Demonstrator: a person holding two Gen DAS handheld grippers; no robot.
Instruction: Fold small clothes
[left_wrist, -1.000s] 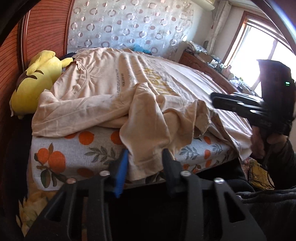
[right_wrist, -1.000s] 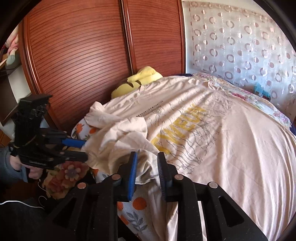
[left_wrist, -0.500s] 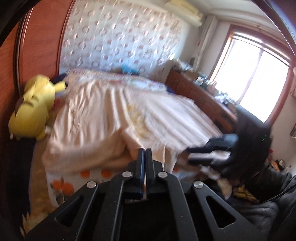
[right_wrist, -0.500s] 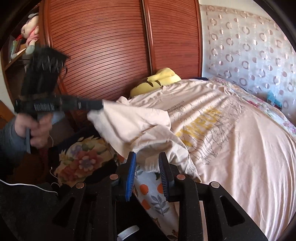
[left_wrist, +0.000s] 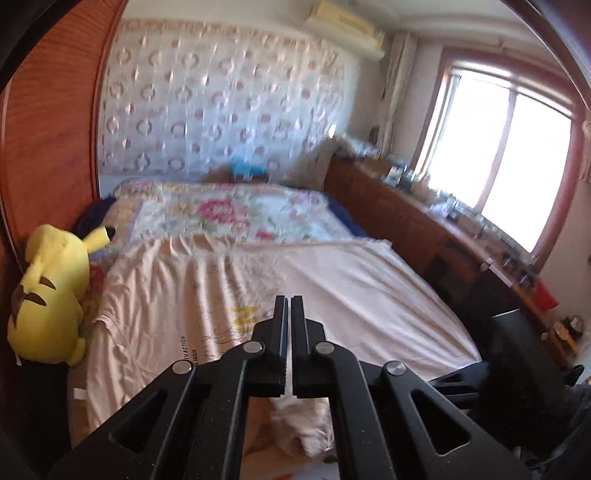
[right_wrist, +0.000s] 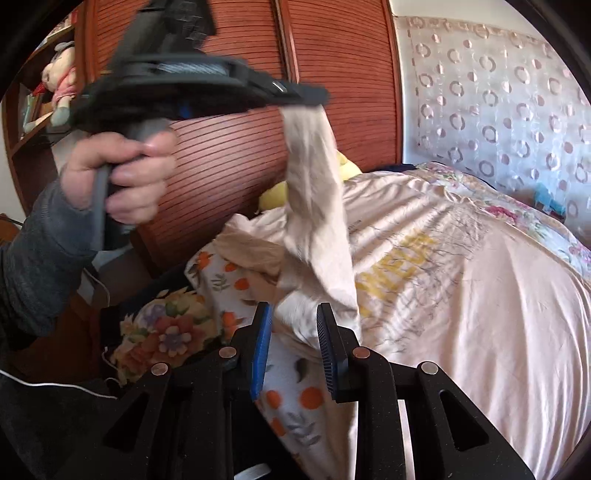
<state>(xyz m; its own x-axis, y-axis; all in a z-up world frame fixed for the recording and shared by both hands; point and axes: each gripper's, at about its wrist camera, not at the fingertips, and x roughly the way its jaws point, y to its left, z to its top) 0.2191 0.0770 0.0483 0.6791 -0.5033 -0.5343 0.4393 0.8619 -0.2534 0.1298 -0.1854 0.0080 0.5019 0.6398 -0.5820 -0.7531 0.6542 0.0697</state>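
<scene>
A pale peach T-shirt (right_wrist: 424, 266) with yellow lettering lies spread over the bed; it also shows in the left wrist view (left_wrist: 207, 295). My left gripper (left_wrist: 289, 332) is shut on a sleeve of the T-shirt (right_wrist: 314, 192) and holds it high above the bed's near corner; the right wrist view shows this gripper (right_wrist: 314, 98) with the cloth hanging from it. My right gripper (right_wrist: 295, 332) is open, its fingers either side of the hanging sleeve's lower bunch, near the mattress corner.
A yellow plush toy (left_wrist: 51, 295) lies at the bed's left edge by the red-brown wardrobe (right_wrist: 240, 155). An orange-print mattress cover (right_wrist: 295, 398) shows at the near corner. A wooden ledge with small items (left_wrist: 443, 218) runs under the window. A floral cushion (right_wrist: 166, 328) sits below.
My left gripper shut on the sleeve and lifted it high off the bed corner. My right gripper stayed open and shifted a little toward the hanging cloth.
</scene>
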